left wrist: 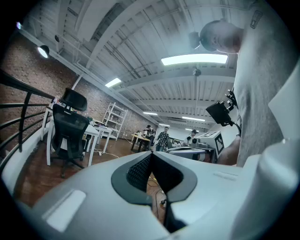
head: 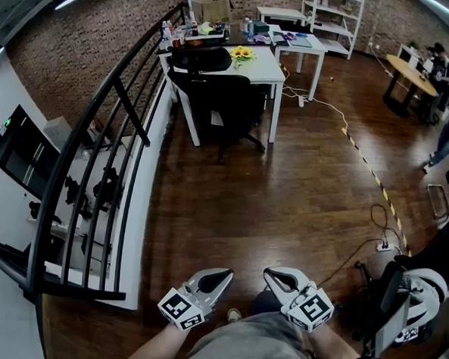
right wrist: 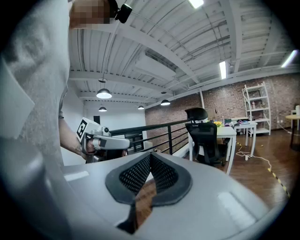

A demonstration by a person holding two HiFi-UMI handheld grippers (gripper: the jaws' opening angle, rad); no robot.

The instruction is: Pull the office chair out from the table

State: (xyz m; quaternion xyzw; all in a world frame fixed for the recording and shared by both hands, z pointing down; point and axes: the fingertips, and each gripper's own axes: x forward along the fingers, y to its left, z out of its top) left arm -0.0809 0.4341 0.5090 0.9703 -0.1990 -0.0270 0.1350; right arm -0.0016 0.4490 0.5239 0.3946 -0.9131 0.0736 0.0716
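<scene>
Presently shut tip to tip, nothing between: fingers of left gripper (head: 217, 277) and right gripper (head: 275, 278), held side by side close to the body. Well apart from both, across wooden floor (head: 269, 193): black office chair (head: 229, 99), tucked against white table (head: 266, 65), backrest toward the camera. Step in hand, by judgement: the approach, not yet made. Walk straight up, part one pair of fingers, clamp on the backrest's edge, draw back level and slow on the castors. Left of the path, black railing (head: 114, 130); right of it, white cable (head: 331, 107) and striped floor tape (head: 369, 169), both off the direct line. No obstacle seen between.
</scene>
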